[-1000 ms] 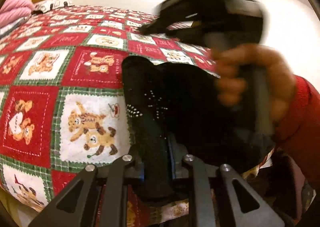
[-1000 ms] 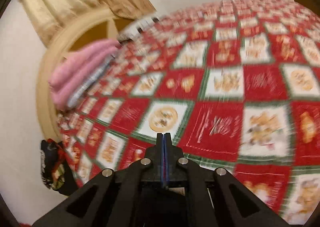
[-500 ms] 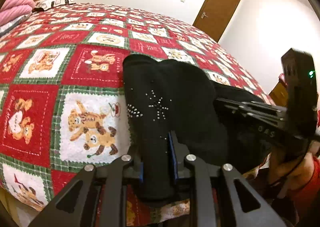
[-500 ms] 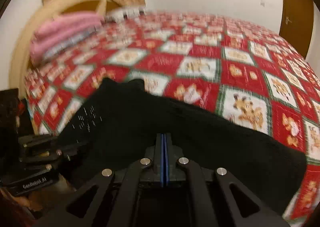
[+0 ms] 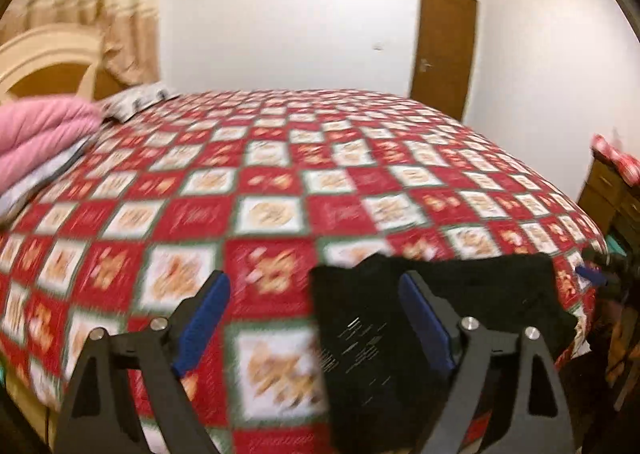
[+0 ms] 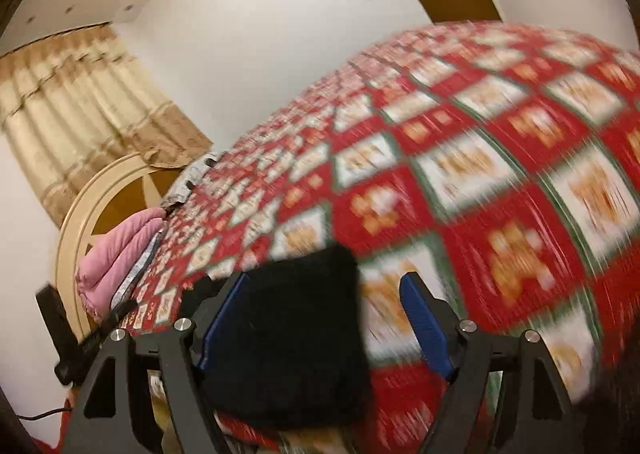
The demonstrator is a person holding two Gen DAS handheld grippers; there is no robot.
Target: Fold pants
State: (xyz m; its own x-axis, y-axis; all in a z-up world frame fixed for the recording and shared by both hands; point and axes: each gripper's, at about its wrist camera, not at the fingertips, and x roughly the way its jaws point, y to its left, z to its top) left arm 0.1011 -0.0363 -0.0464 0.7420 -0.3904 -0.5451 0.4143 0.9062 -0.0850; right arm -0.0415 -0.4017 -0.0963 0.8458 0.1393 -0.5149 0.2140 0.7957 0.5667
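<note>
Both claws spread wide, gripping nothing: left claw, right claw. Black pants folded flat on bed quilt, near edge, toward 5 o'clock.

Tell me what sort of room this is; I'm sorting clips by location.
A bedroom, most likely. A large bed under a red teddy-bear quilt fills the view, with a curved headboard and pink bedding at one end. Curtains and a wooden door complete it.
</note>
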